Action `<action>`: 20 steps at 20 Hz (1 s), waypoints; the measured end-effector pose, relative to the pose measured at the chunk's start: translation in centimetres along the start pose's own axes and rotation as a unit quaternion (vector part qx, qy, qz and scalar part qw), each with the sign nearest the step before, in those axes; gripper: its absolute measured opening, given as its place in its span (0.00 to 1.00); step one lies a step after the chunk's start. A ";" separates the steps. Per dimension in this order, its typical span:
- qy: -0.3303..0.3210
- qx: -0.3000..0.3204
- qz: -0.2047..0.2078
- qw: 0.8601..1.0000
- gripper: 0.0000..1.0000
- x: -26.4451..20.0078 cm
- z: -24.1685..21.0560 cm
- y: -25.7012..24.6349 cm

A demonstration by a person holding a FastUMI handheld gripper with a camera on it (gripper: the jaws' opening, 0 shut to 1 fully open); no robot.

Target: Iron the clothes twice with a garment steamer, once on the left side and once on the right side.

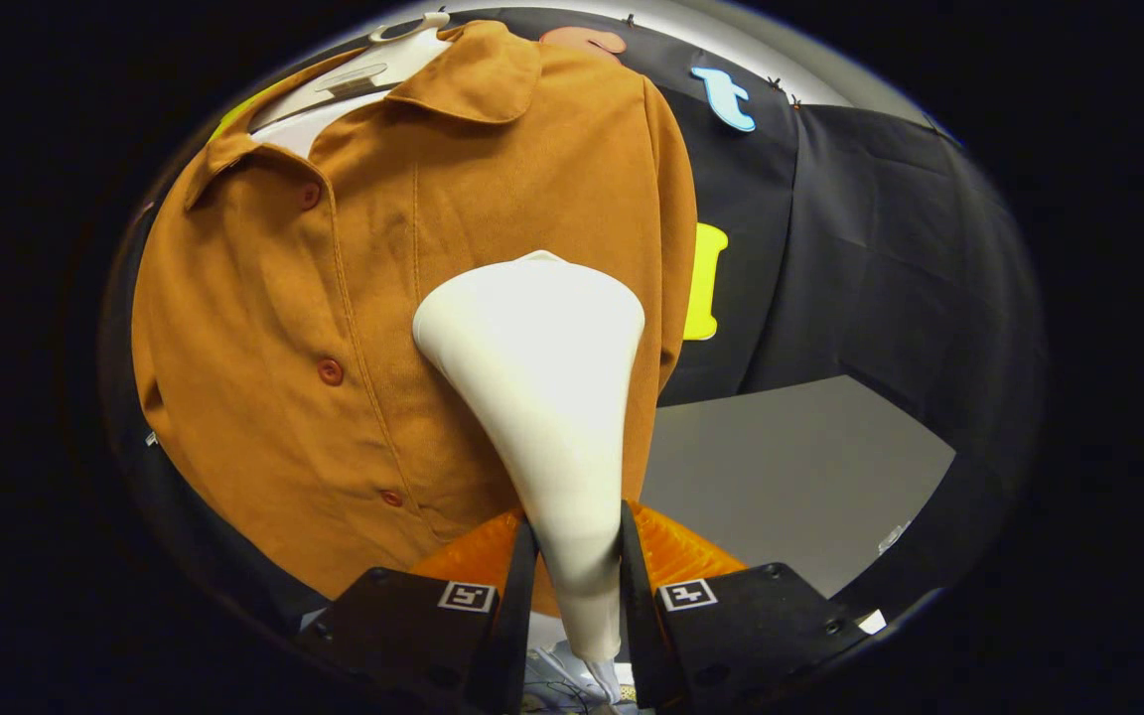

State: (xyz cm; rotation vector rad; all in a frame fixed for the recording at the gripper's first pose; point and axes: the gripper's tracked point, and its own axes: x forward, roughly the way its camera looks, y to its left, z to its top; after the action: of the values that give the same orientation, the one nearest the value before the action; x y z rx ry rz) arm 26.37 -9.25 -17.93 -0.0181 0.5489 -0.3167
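Note:
An orange-brown button-up shirt (334,298) hangs on a white hanger (373,70) in front of the black cloth wall. My gripper (577,556) is shut on the handle of a white garment steamer (542,357), with one finger pressing on each side of it. The steamer's wide head points away from me and lies against the shirt's right half, beside the button placket and about level with the middle buttons. The part of the shirt behind the steamer head is hidden.
A grey floor or table surface (790,477) lies to the right of the shirt, beyond the fingers. The black cloth wall (880,258) closes off the back and right. Something white (562,680) lies below the steamer handle.

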 end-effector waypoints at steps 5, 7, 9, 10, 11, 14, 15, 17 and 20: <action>0.034 -0.003 0.003 0.999 0.45 0.9 -2.5 0.0; 0.054 -0.001 0.005 0.999 0.45 1.2 -3.8 0.1; 0.074 0.000 0.007 0.997 0.45 2.0 -5.0 0.0; 0.085 0.001 0.007 0.996 0.46 2.2 -5.6 -0.1; 0.096 0.001 0.008 0.995 0.45 2.5 -6.2 -0.1; 0.126 0.002 0.011 0.992 0.45 3.1 -7.9 -0.6; 0.137 0.004 0.012 0.991 0.46 3.3 -8.4 -0.7; 0.152 0.006 0.013 0.988 0.46 3.6 -9.6 -1.0; 0.158 0.001 0.013 0.987 0.45 3.1 -10.9 -1.3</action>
State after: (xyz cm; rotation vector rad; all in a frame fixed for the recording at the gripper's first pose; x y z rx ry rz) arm 22.86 -10.70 -28.73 0.0426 0.8626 -0.2963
